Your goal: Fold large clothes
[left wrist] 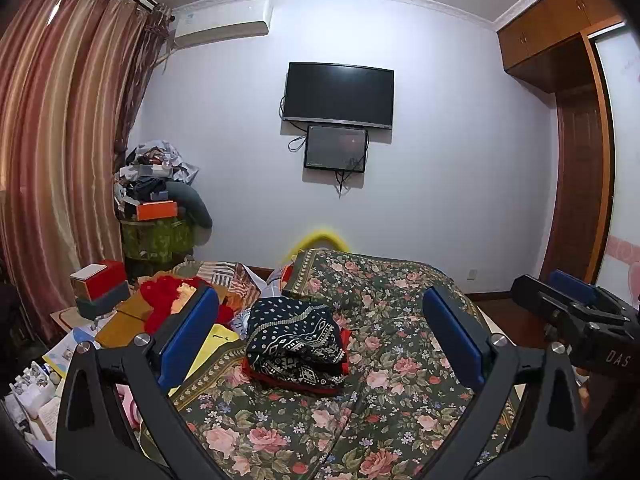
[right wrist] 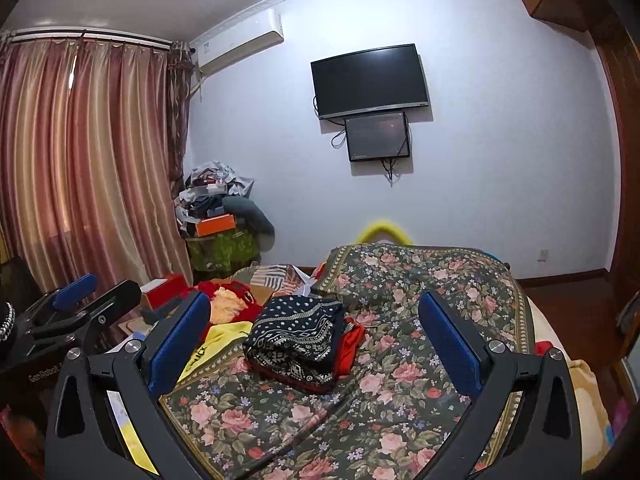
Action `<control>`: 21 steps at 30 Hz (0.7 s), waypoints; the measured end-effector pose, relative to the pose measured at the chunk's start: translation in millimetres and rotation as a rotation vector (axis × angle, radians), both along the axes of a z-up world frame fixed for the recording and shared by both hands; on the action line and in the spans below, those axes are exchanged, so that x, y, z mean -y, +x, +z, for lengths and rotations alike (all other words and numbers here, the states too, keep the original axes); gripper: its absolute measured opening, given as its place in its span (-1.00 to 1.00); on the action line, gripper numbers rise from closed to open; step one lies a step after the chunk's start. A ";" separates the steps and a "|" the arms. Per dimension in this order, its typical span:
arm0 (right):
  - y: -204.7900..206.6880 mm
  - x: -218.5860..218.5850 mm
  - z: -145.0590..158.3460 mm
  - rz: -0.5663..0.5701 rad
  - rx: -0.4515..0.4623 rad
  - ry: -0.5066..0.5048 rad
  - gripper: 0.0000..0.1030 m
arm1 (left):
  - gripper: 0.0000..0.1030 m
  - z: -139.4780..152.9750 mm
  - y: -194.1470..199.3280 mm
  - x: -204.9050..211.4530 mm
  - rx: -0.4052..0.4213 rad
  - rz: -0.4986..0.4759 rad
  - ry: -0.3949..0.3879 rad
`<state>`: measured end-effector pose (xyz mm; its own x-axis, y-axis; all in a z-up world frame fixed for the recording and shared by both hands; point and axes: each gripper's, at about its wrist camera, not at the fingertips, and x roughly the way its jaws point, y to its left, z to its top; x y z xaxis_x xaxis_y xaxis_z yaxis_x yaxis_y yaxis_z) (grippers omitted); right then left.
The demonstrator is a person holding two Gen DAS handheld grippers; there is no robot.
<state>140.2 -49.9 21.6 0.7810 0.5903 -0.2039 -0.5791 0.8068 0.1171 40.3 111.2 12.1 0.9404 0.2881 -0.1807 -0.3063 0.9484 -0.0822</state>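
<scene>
One bed under a dark floral bedspread [left wrist: 400,360] is filling the lower half of both views, and it is serving as the landmark here. Behind the bed, one wall is carrying two dark screens: one large television [left wrist: 338,95] and one smaller screen [left wrist: 335,148] hanging just below it. One white air conditioner [left wrist: 224,22] is sitting high on that wall, above and left of the bed. One set of striped reddish curtains [left wrist: 60,140] is hanging along the bed's left side, and one wooden wardrobe [left wrist: 560,40] is standing to its right.

Beyond the bed's far left corner, one heap of clothes and boxes [left wrist: 156,184] is piling up on a green container. Along the bed's left edge, loose items are lying, among them one red garment [left wrist: 164,300] and one yellow piece [left wrist: 212,350].

One folded navy patterned garment [left wrist: 296,340] is resting near the middle of the bed, on top of something red, untouched by either tool.

Two grippers are hovering over the bed's near end. The left gripper [left wrist: 320,338] is spreading its two blue fingers wide and gripping nothing. The right gripper [right wrist: 316,340] is likewise standing wide and empty.
</scene>
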 end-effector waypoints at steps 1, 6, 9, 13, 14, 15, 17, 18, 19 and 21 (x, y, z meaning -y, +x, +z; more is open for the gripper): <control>-0.3 -0.1 -0.7 -0.001 0.001 0.000 1.00 | 0.99 0.1 -0.5 -0.2 0.000 -0.001 0.000; -1.0 -0.4 -0.5 -0.001 0.002 0.000 1.00 | 0.99 -1.3 -0.3 -0.5 -0.001 -0.013 -0.003; -2.1 -0.7 -0.5 -0.001 0.004 0.001 1.00 | 0.99 -1.6 -0.1 -0.3 0.000 -0.015 -0.002; -1.7 -0.4 -0.5 -0.003 0.003 0.002 1.00 | 0.99 -1.8 0.4 -1.1 -0.008 -0.024 -0.001; -1.4 -0.5 0.1 -0.003 0.002 0.002 1.00 | 0.99 -1.7 0.4 -0.8 -0.009 -0.021 0.003; -1.0 -0.6 0.0 -0.003 0.000 0.001 1.00 | 0.99 -1.7 0.4 -0.4 -0.010 -0.021 0.008; -0.9 -0.3 0.3 -0.003 0.000 0.003 1.00 | 0.99 -1.5 1.0 0.6 -0.019 -0.030 0.017; -0.8 -0.5 0.6 -0.002 0.000 0.003 1.00 | 0.99 -1.6 1.5 0.6 -0.021 -0.034 0.017; -0.9 -0.7 0.9 -0.002 0.000 0.002 1.00 | 0.99 -1.6 1.4 0.7 -0.022 -0.036 0.017; -1.1 -0.7 0.4 -0.003 0.001 0.002 1.00 | 0.99 -1.4 1.3 0.4 -0.018 -0.032 0.016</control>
<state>139.1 -49.1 21.9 0.7831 0.5881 -0.2022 -0.5767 0.8084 0.1178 41.6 110.9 10.7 0.9459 0.2607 -0.1931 -0.2769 0.9589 -0.0618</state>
